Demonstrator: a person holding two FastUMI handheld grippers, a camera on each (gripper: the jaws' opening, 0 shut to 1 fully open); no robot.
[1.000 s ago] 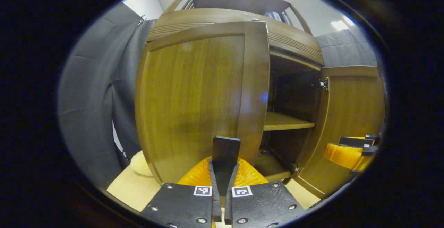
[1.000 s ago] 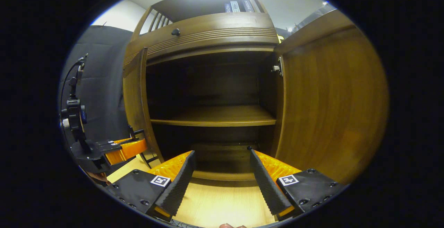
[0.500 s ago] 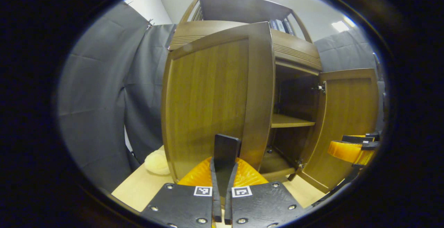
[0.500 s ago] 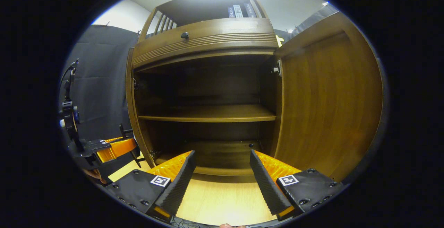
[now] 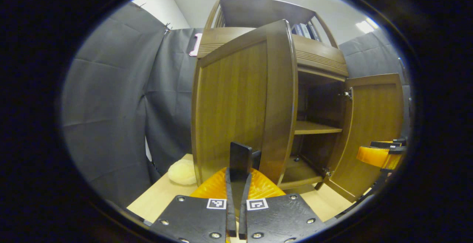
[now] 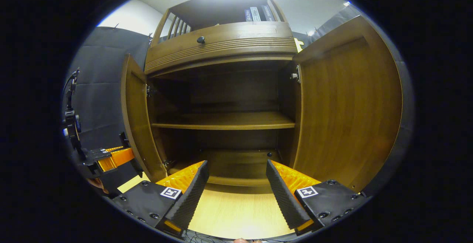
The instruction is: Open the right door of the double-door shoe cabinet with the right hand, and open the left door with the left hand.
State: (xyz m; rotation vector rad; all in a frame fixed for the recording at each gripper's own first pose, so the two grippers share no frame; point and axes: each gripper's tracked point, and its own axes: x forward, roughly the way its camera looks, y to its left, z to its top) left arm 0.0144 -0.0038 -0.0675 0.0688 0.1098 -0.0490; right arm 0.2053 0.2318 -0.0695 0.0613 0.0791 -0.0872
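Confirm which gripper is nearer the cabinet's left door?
Left. The left gripper sits right at the left door, by its free edge; the right gripper hangs apart, open, facing the cabinet's interior.

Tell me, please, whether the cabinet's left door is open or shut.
Open: the left door stands swung out from the cabinet, exposing the shelf inside.
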